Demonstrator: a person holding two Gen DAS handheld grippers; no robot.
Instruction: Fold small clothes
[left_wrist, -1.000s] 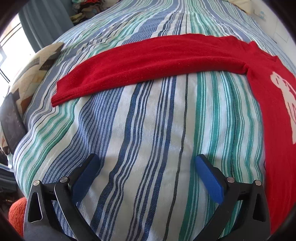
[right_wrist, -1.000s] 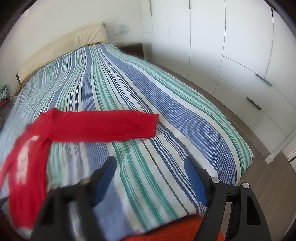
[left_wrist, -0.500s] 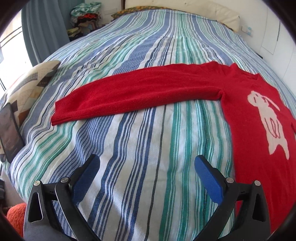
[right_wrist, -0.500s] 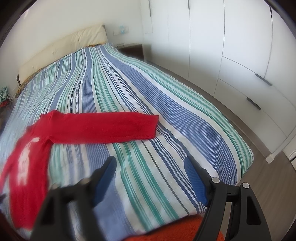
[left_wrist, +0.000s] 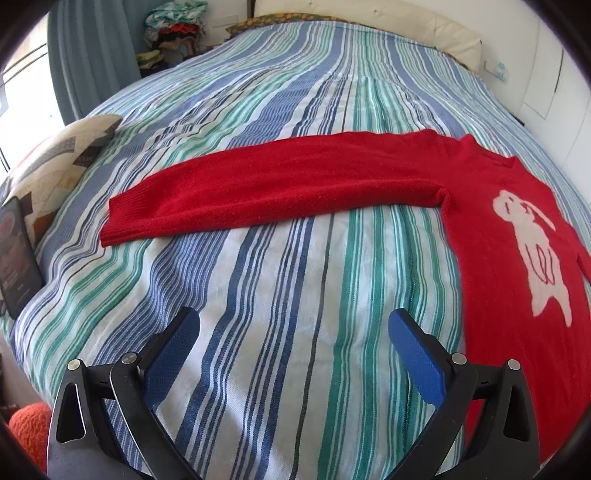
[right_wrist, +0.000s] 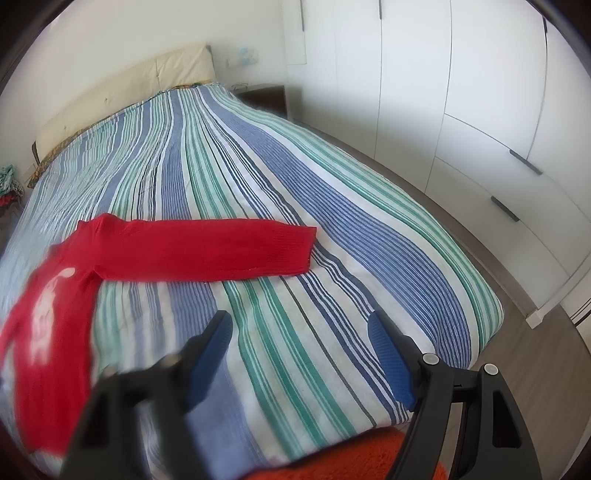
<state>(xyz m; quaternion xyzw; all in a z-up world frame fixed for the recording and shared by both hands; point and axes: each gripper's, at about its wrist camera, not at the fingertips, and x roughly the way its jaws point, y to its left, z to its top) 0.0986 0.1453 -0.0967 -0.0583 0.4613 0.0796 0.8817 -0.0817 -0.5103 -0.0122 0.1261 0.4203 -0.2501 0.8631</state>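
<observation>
With the red sweater (left_wrist: 509, 236) spread flat on the striped bed (left_wrist: 280, 295), sleeves out, both the left tongs (left_wrist: 293, 332) and right tongs (right_wrist: 301, 336) hang apart and empty (a careless pinch could snag the bedspread too).

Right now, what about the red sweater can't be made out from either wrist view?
- Red sweater hem: left wrist view, cut off by the lens edge and hidden behind the left hand-held gripper.
- White animal motif: right wrist view, blurred near the edge.
- Sweater's lower body: right wrist view, hidden behind the right hand-held gripper.
</observation>
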